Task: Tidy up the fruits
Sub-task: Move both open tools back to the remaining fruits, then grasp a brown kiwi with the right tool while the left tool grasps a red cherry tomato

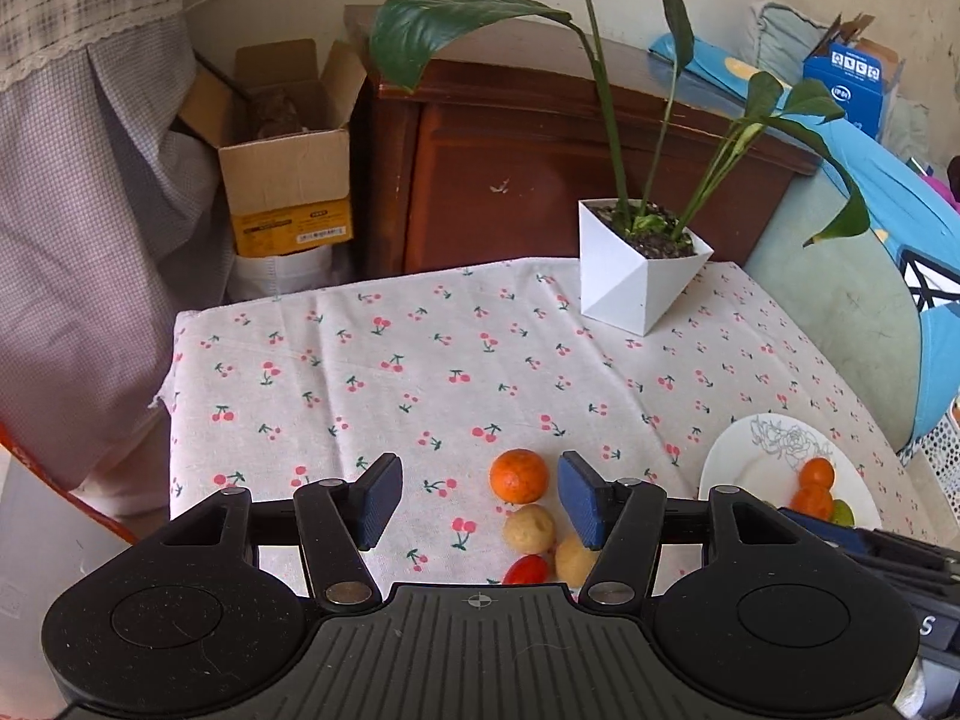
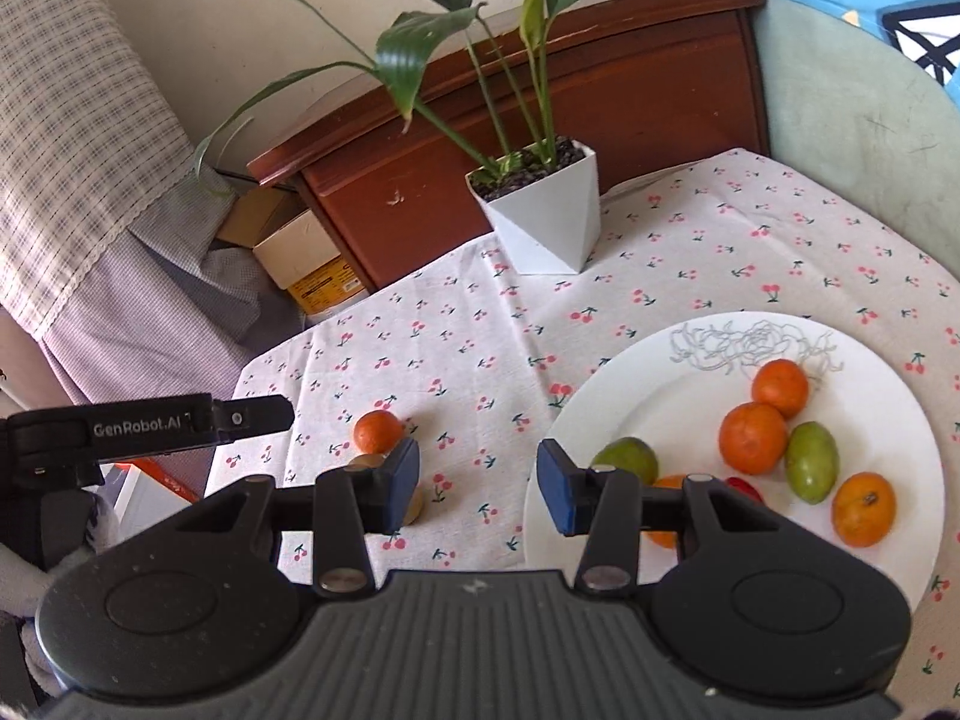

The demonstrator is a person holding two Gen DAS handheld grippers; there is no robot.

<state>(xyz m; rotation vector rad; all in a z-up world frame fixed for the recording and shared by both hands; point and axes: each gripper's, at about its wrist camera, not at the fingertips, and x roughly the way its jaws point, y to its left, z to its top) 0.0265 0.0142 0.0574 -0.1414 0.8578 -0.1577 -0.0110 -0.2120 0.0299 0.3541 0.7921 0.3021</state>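
Observation:
On the cherry-print tablecloth lie an orange (image 1: 519,476), two tan round fruits (image 1: 529,528) (image 1: 574,558) and a red fruit (image 1: 525,570). My left gripper (image 1: 480,501) is open and empty, its right pad beside this cluster. A white plate (image 2: 636,396) holds several fruits: oranges (image 2: 752,438) (image 2: 780,387) (image 2: 863,509), green fruits (image 2: 811,461) (image 2: 627,457) and a red one (image 2: 744,489). My right gripper (image 2: 477,486) is open and empty over the cloth at the plate's left edge. The loose orange (image 2: 378,432) shows left of it. The plate also shows in the left wrist view (image 1: 744,468).
A white angular pot with a leafy plant (image 1: 642,273) (image 2: 549,222) stands at the table's back. A brown wooden cabinet (image 1: 540,168) is behind the table. A cardboard box (image 1: 288,180) and draped cloth are to the left. The left gripper's body (image 2: 150,423) reaches in from the left.

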